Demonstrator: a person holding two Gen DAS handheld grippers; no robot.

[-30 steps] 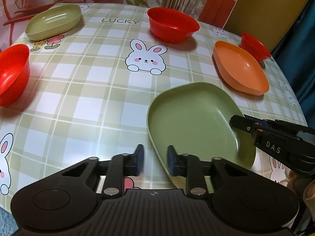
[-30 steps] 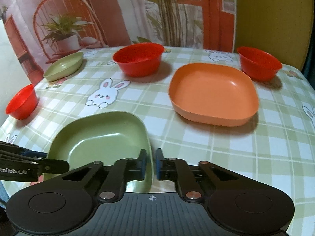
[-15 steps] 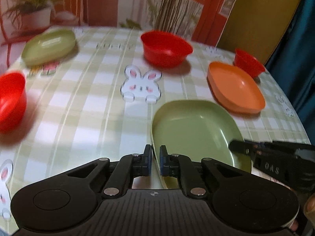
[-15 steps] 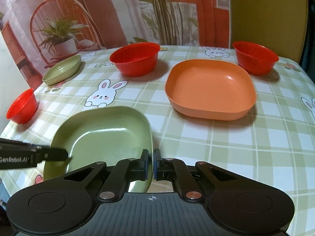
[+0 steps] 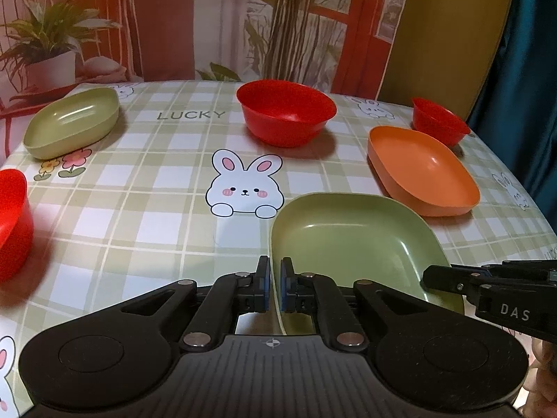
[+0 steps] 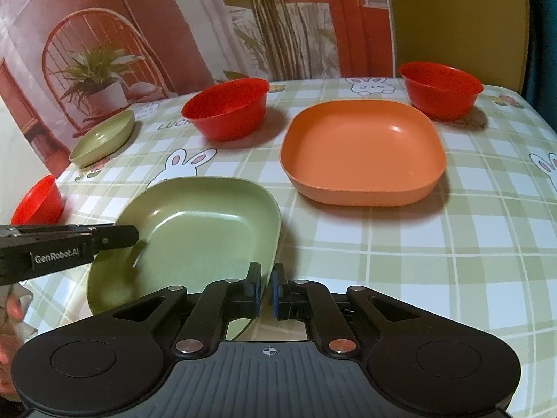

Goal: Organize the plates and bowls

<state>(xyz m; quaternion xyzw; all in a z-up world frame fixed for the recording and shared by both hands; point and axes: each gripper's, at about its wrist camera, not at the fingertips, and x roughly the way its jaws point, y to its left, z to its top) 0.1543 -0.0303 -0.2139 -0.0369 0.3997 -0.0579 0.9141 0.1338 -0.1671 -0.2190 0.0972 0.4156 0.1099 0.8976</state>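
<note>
A green square plate (image 5: 351,240) lies close to me on the checked tablecloth. My left gripper (image 5: 275,280) is shut on its left rim, which runs between the blue pads. My right gripper (image 6: 266,287) is shut on the opposite rim of the same green plate (image 6: 195,230). Each gripper shows side-on in the other view: the right gripper (image 5: 431,277) at the plate's right edge, the left gripper (image 6: 128,235) at its left edge. An orange square plate (image 6: 362,149) sits just beyond, on the right.
A large red bowl (image 5: 285,115) stands at the table's middle back, and a smaller red bowl (image 5: 438,122) behind the orange plate (image 5: 424,170). A second green plate (image 5: 73,122) lies at the far left. Another red bowl (image 5: 10,223) sits at the left edge.
My left gripper's fingers, which stood apart on either side of the green plate's rim, have shut on it, and the left view has tipped upward. The right gripper has kept its grip.
</note>
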